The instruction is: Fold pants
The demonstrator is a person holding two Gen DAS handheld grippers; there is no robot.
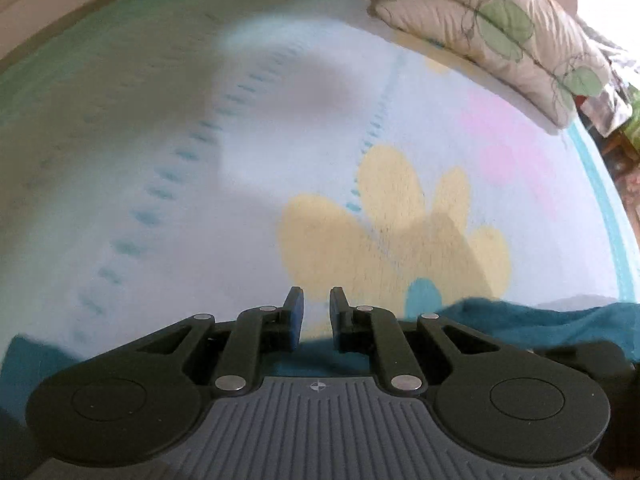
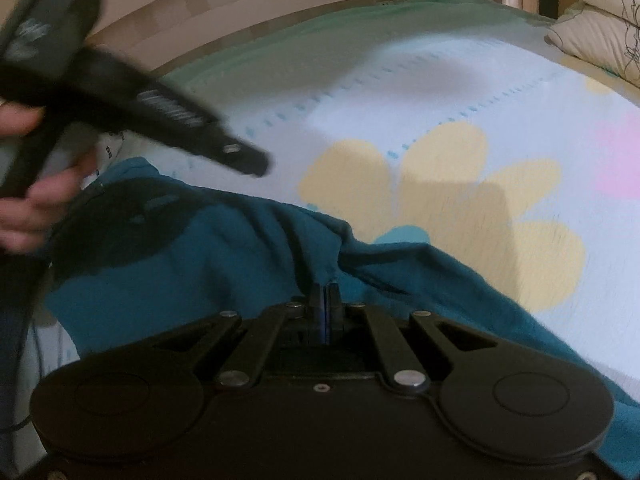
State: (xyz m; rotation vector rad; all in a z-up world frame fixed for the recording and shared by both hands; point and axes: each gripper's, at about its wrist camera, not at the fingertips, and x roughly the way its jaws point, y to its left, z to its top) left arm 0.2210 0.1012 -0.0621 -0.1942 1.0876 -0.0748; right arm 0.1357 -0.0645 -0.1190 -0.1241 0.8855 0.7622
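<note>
Dim indoor light leaves soft shadows on the pale bedsheet [image 1: 280, 128], fisheye bending curves the edges, and motion blur smears the left gripper [image 2: 256, 164].

Both tools are matte black plastic. The left gripper [image 1: 316, 320] has two slim fingers faced with blue pads [image 1: 297, 318], swung on flat link bars pinned with round silver rivets. Behind them sit two big round discs either side of a grey ribbed plate bearing a small crosshair mark. The right gripper [image 2: 325, 312] has the same links, rivets and discs, but its middle plate is plain black with one small screw. A white printed label shows on the left tool's long black body.
</note>
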